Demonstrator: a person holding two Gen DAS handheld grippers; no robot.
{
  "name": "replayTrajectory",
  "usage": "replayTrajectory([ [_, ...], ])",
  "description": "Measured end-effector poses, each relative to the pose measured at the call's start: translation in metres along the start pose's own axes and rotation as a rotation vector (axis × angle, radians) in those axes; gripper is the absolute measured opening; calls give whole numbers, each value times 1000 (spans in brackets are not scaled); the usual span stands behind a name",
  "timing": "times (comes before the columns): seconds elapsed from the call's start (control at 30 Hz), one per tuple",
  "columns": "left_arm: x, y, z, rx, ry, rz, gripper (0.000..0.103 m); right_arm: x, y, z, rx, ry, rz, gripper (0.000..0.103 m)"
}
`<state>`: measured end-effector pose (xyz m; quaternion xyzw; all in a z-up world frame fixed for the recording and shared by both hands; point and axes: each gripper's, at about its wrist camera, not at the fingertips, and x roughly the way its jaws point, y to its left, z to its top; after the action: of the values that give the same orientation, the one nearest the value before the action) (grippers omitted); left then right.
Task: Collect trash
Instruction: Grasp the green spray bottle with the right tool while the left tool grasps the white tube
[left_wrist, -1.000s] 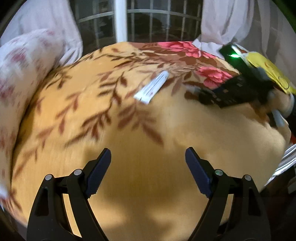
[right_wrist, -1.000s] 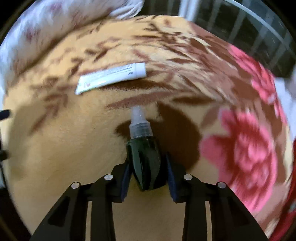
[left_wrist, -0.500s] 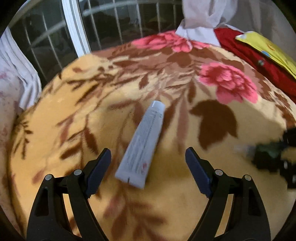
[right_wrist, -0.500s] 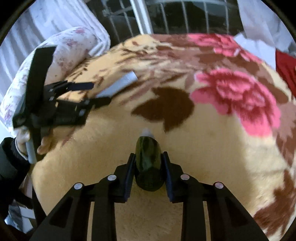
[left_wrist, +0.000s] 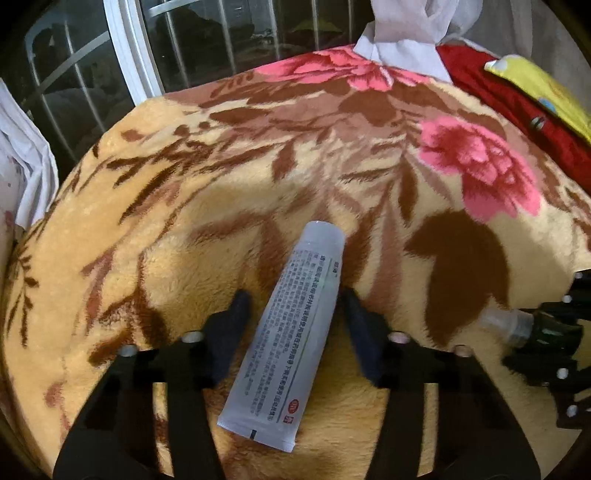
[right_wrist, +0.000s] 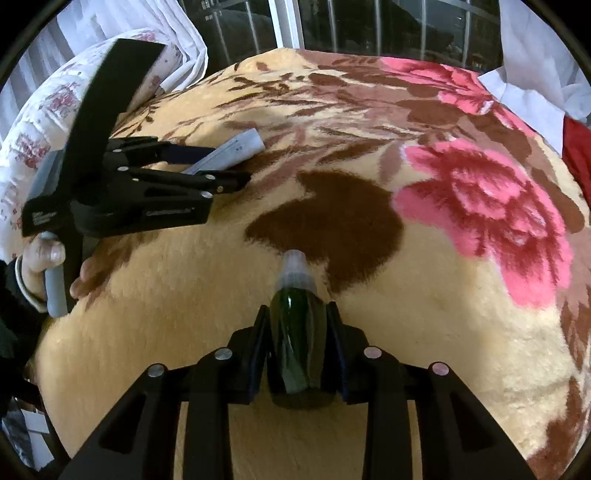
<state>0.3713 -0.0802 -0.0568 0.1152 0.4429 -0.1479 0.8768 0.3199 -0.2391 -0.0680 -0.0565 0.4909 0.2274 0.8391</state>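
Trash here is a white squeeze tube (left_wrist: 291, 332) and a small dark green bottle (right_wrist: 297, 343) with a clear cap. The tube lies flat on a bed under a tan floral blanket (left_wrist: 207, 206), its capped round end toward 12 o'clock and its flat crimped end toward 6 o'clock in the left wrist view. The left gripper (left_wrist: 295, 314) straddles the tube's middle, and its fingers (left_wrist: 231, 325) are closing on it; a sliver of blanket shows on each side, so the pads are just beside the tube rather than pressing it. From the right wrist view the same gripper sits at 10 o'clock, held by a hand (right_wrist: 48, 258) in a dark sleeve, the tube's end poking out past the tips. The right gripper (right_wrist: 297, 332) pinches the green bottle between its fingers, cap pointing toward 12 o'clock over a brown leaf in the pattern, just above the blanket. A pink rose (right_wrist: 487, 218) in the weave lies at 2 o'clock of the bottle. Barred window panes (left_wrist: 207, 44) stand beyond the bed at 12 o'clock, with white curtains (right_wrist: 539, 66) to either side.
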Motion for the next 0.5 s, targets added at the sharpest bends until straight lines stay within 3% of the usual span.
replayTrajectory([
  [0.13,-8,-10,-3,31,-19,27,31,-3,3,-1,-2,-17,-21,28],
  [0.27,-22,-17,-9,38,-33,58,31,-14,4,-9,21,-41,-18,28],
  [0.5,-86,-21,-42,-38,-65,127,31,-39,22,-28,66,-80,14,28],
])
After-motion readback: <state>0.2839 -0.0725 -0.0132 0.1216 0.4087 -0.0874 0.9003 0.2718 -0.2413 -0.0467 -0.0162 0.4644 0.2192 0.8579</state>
